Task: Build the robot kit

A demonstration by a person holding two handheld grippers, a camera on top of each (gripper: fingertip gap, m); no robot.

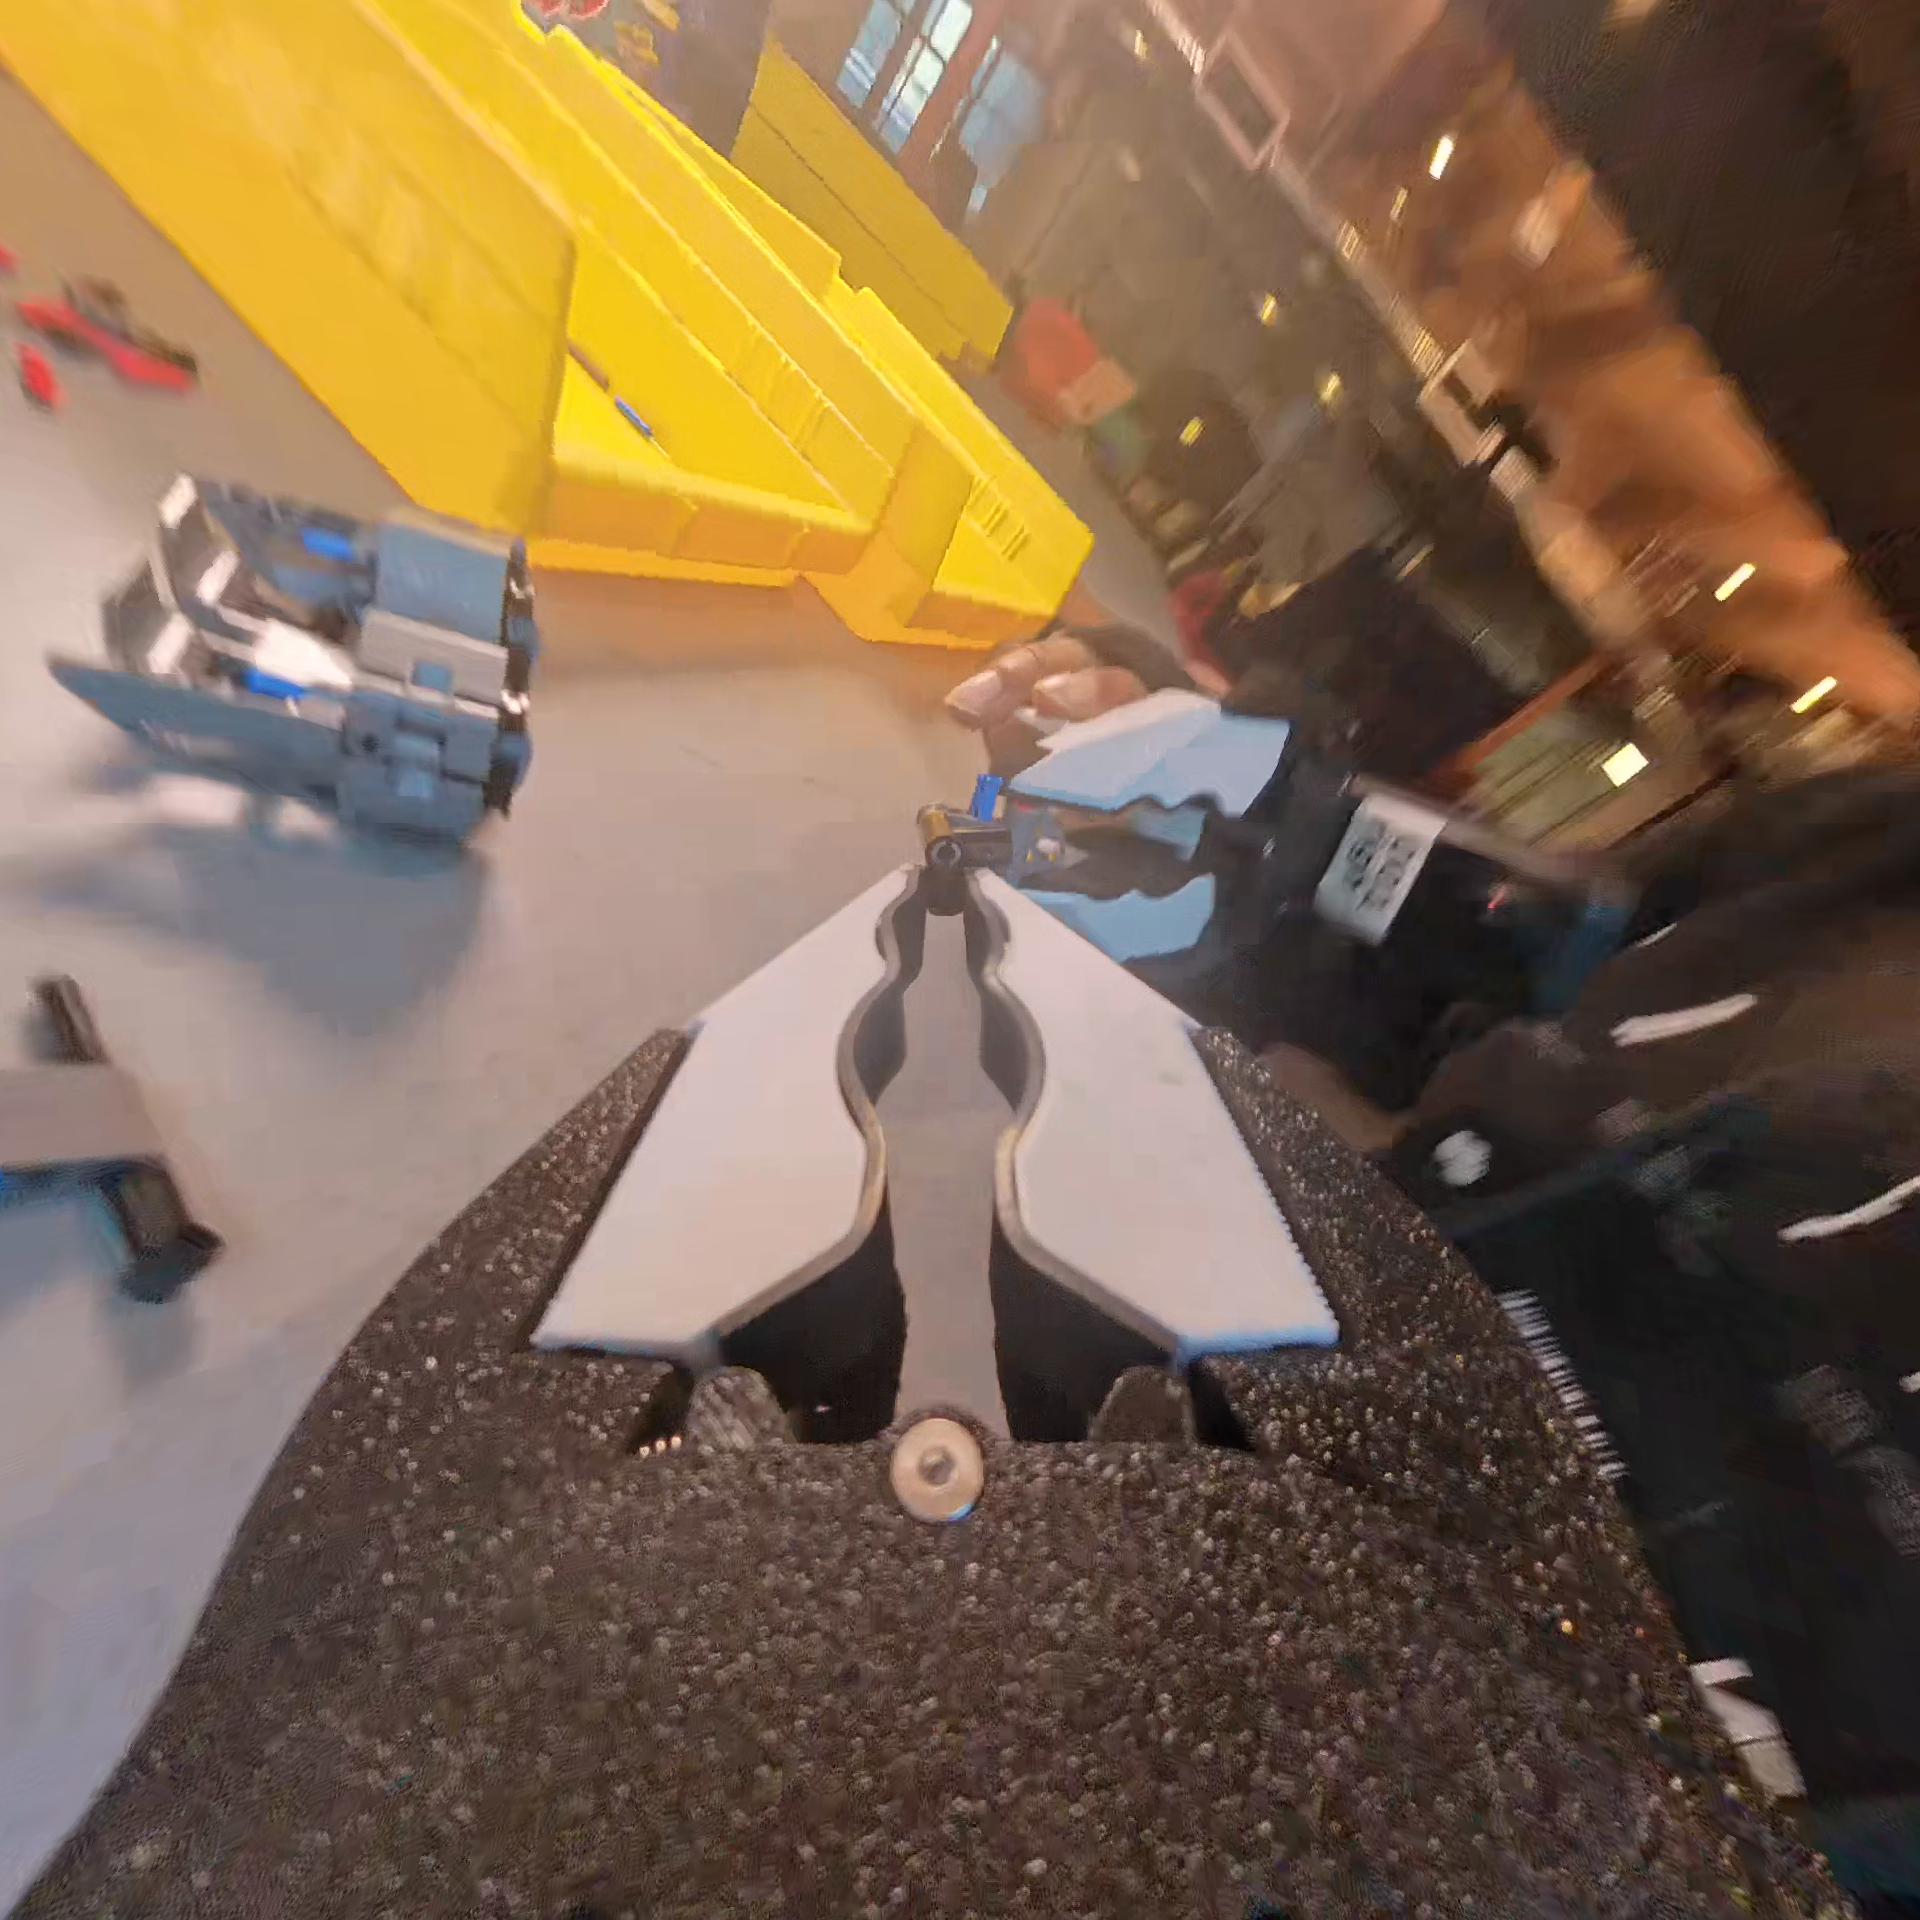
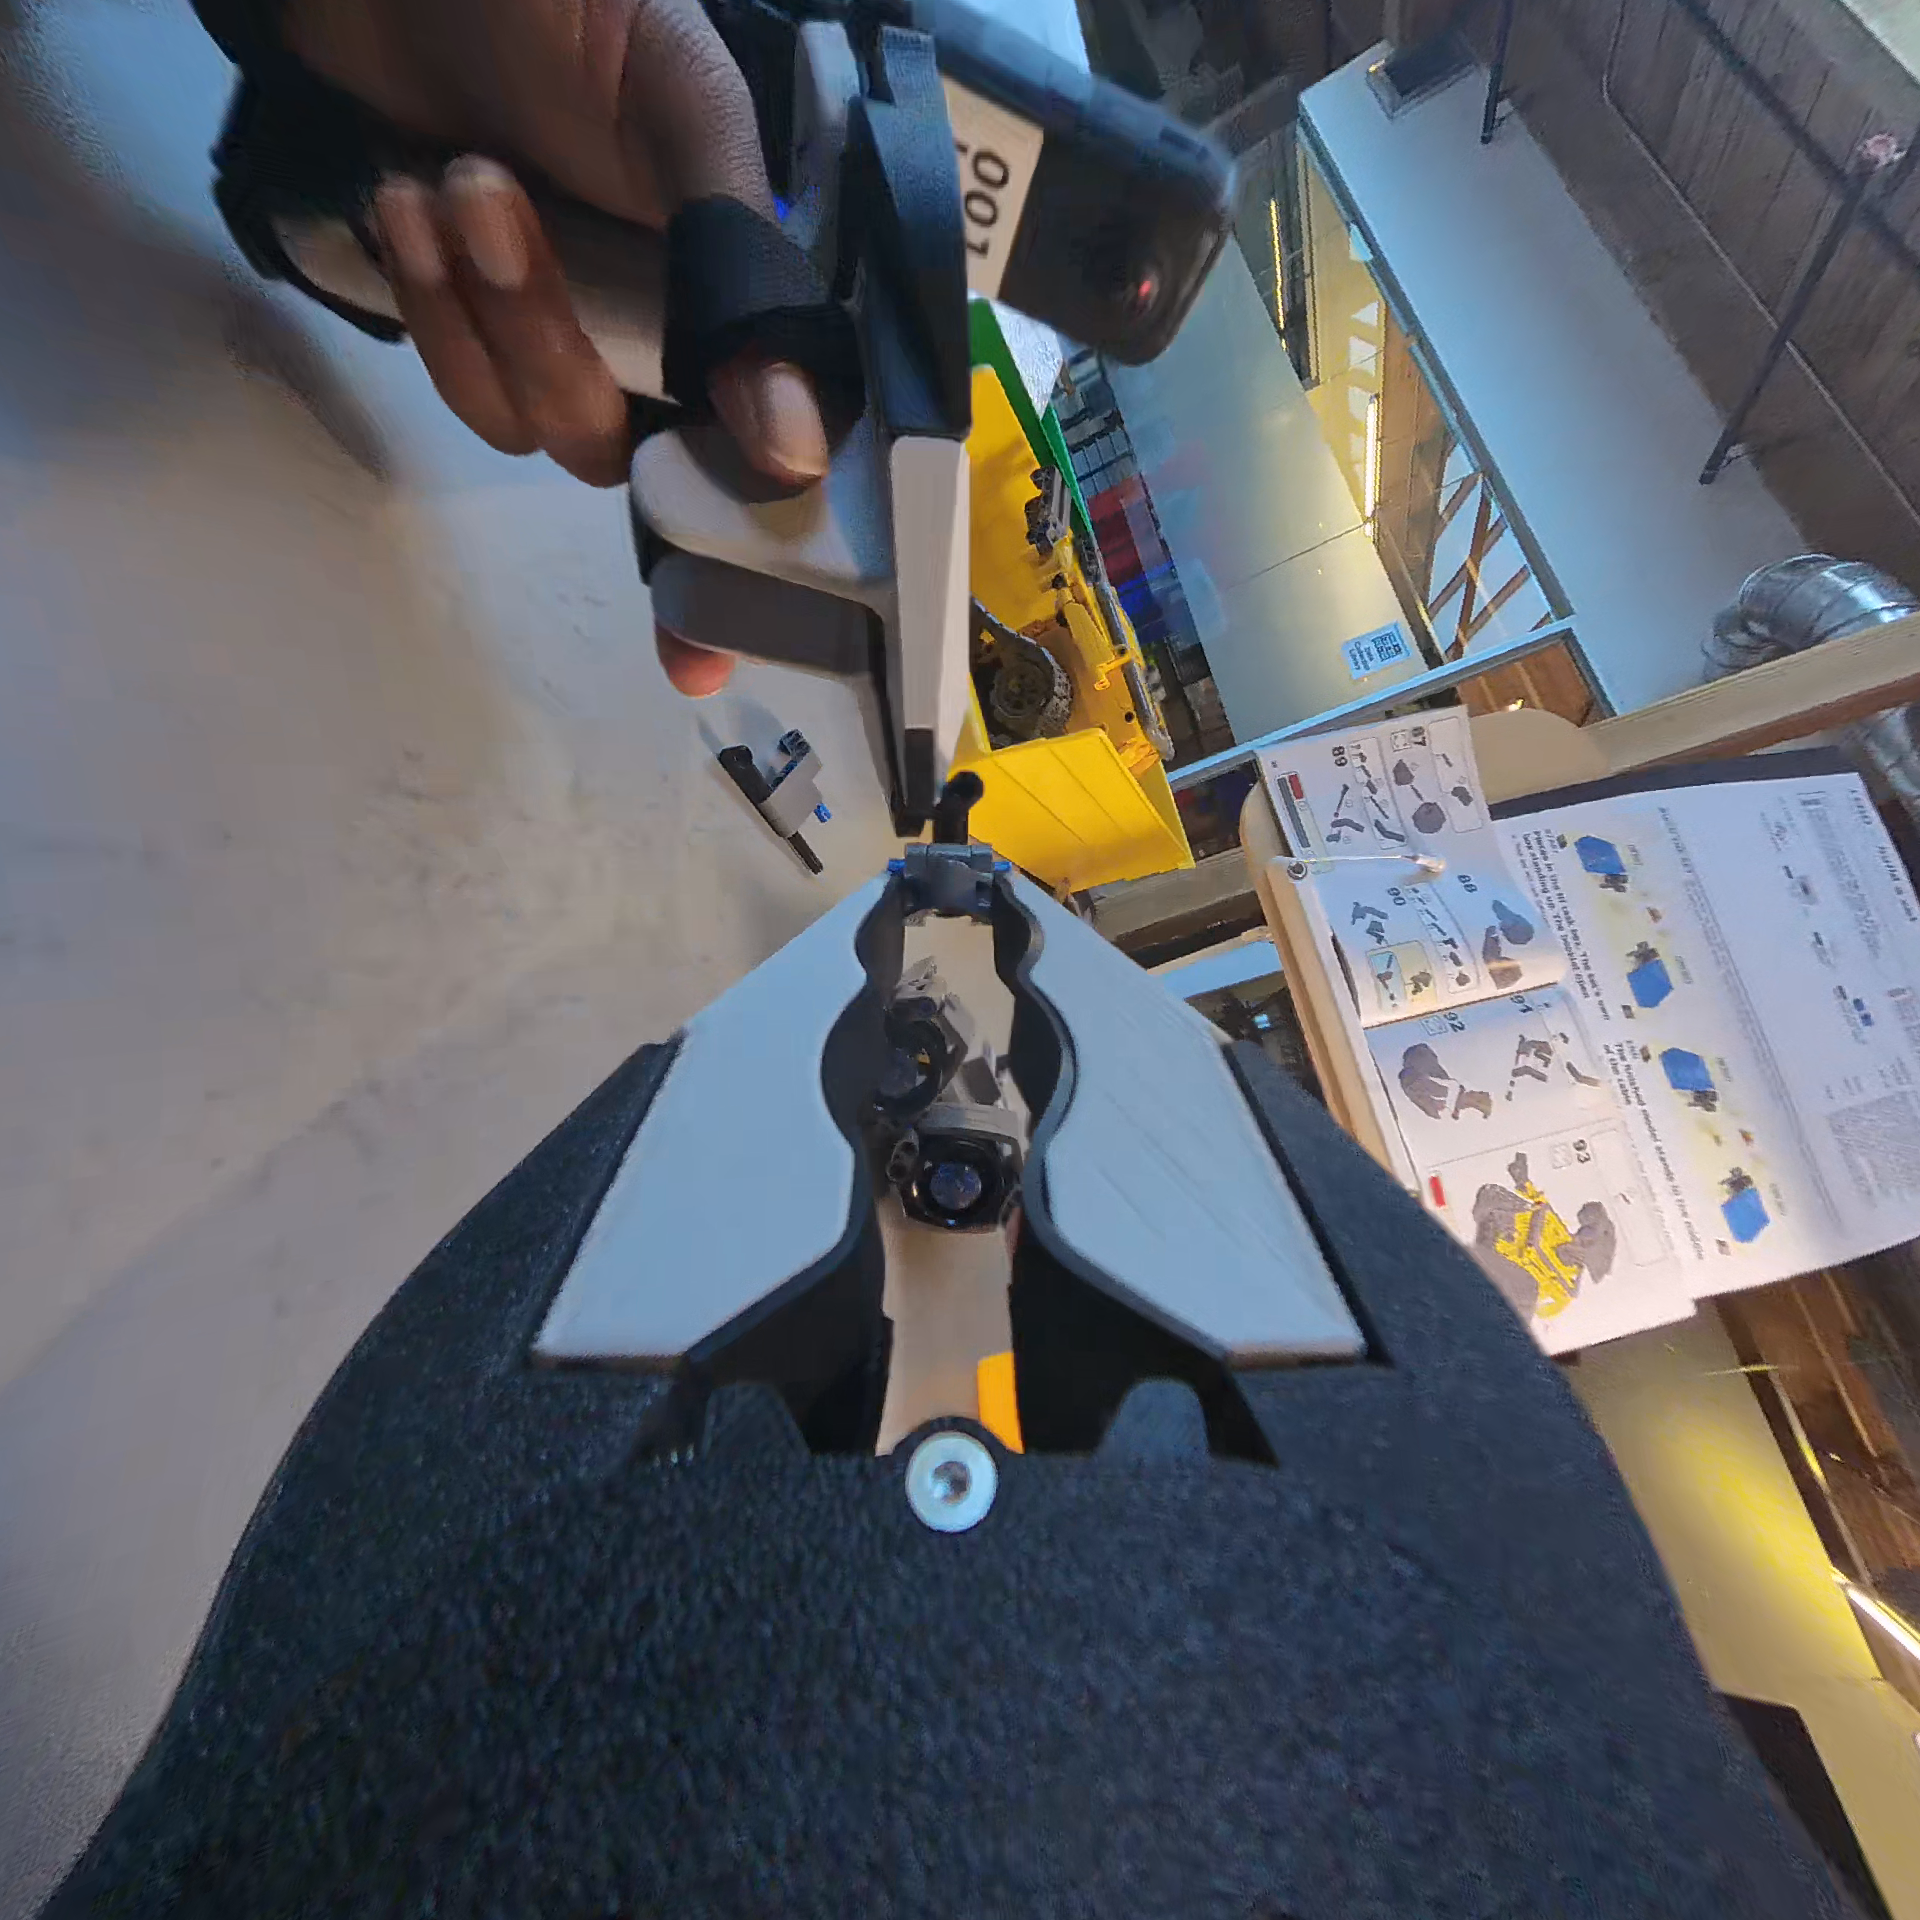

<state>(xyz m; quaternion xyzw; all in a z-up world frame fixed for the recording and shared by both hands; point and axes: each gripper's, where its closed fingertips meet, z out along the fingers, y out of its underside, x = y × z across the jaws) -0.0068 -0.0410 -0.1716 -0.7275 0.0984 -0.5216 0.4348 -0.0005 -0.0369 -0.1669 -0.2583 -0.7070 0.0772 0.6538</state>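
Though blur hides much of the left view, the table [image 1: 665,790] carries work only partly built. Biggest is the yellow truck [image 1: 727,343], wheeled and with an open tipping bed. A trough of that bed holds a small blue bit [image 1: 631,414] and a dark sliver beside it; nothing else shows in it. The booklet [image 2: 1558,1039] stands open on a stand at the table's edge, showing build steps. Near the truck lies a grey block [image 1: 332,655], an assembled chunk with blue pins, resting on its side, apart from the truck. Another grey part [image 1: 94,1143] sits at the near left, and red pieces [image 1: 94,332] lie loose far left. A small grey-and-black bracket [image 2: 779,790] lies alone on the table.

Both grippers meet in the air above the table. The right gripper [image 2: 948,883] is nearly closed, tips clamped on a grey unit [image 2: 945,871] with blue pin ends. More of that unit seems to hang behind the fingers. The left gripper [image 1: 945,888], gripped by a hand [image 2: 540,260], is pinched almost fully together on a black connector [image 1: 948,854]. That connector sits just beside the grey unit's top. I cannot tell whether the two touch.
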